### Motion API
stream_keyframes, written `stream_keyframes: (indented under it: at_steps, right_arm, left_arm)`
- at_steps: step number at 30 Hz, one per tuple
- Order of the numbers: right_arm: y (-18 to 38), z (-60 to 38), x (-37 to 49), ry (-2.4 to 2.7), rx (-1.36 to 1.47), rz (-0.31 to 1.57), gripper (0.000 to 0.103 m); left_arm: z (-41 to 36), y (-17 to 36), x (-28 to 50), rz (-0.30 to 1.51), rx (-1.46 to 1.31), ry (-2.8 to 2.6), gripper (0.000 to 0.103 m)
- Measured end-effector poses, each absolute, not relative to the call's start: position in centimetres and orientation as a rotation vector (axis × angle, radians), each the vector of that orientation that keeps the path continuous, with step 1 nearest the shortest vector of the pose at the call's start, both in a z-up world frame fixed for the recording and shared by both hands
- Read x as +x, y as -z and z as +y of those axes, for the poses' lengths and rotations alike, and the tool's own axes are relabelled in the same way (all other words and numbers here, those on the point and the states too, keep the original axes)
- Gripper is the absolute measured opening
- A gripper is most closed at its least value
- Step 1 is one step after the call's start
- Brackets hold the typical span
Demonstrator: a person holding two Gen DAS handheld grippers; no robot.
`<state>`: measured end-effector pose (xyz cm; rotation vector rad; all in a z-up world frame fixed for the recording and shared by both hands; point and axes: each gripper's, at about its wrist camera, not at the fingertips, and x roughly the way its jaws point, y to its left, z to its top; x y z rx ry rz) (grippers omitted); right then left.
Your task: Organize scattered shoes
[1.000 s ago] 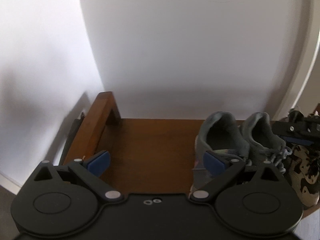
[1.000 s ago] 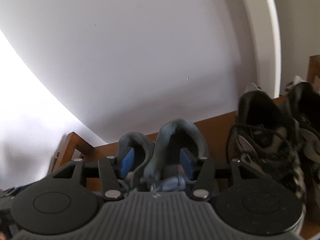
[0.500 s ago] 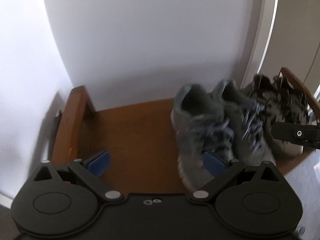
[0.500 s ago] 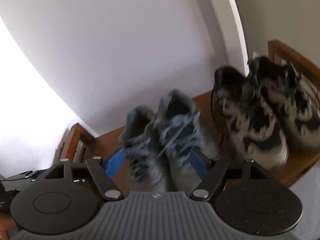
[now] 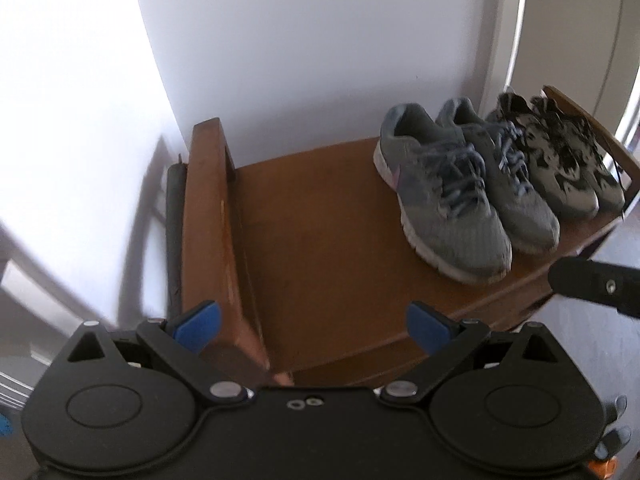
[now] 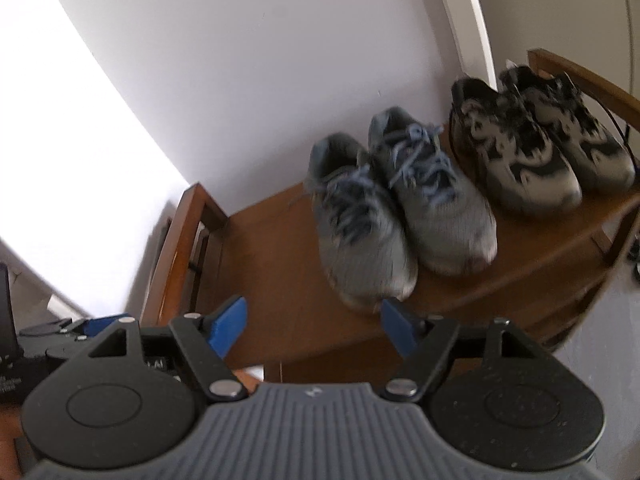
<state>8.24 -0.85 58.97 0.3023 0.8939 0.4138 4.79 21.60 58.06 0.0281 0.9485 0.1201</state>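
Note:
A pair of grey sneakers with blue laces [image 5: 460, 196] [image 6: 396, 200] stands side by side on the brown wooden shelf [image 5: 320, 240] [image 6: 280, 280], toes toward me. A pair of grey-and-black patterned sneakers [image 5: 560, 160] [image 6: 536, 148] stands to their right against the shelf's right rail. My left gripper [image 5: 316, 328] is open and empty, held back above the shelf's front left. My right gripper [image 6: 312, 328] is open and empty, just in front of the grey pair's toes. Part of the right gripper [image 5: 596, 288] shows in the left wrist view.
The shelf has raised wooden side rails, one on the left [image 5: 208, 200] and one on the right [image 6: 580, 76]. A white wall [image 5: 320, 40] stands behind it. A white door frame [image 5: 516, 20] is at the right. Grey floor [image 5: 580, 352] lies below.
Both grippers have pulled back and up from the shelf. The right gripper's fingers were around the grey sneaker and now stand clear of it; the grey pair stays on the shelf.

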Motion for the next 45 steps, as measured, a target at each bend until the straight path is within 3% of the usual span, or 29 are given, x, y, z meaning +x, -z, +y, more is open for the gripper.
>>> stream_keyframes:
  at_steps: [18, 29, 31, 34, 45]
  right_arm:
    - [-58.1, -3.0, -3.0, -0.335, 0.282, 0.966, 0.078]
    - [-57.7, -7.7, -13.4, -0.421, 0.200, 0.976, 0.079]
    - [-57.7, -9.8, -16.5, -0.415, 0.182, 0.981, 0.084]
    - [-56.7, -13.5, -20.1, -0.388, 0.190, 1.026, 0.084]
    - [-57.2, -17.1, -24.2, -0.386, 0.192, 1.027, 0.084]
  left_arm:
    - [19.5, -57.0, -2.8, 1.006, 0.028, -0.018, 0.100]
    - [13.5, -55.0, -11.3, 1.123, 0.019, -0.002, 0.100]
    - [11.4, -54.9, -13.7, 1.144, 0.008, 0.021, 0.100]
    - [8.6, -55.0, -16.8, 1.156, 0.015, 0.045, 0.100]
    - [5.5, -55.8, -21.4, 1.172, 0.046, 0.086, 0.100]
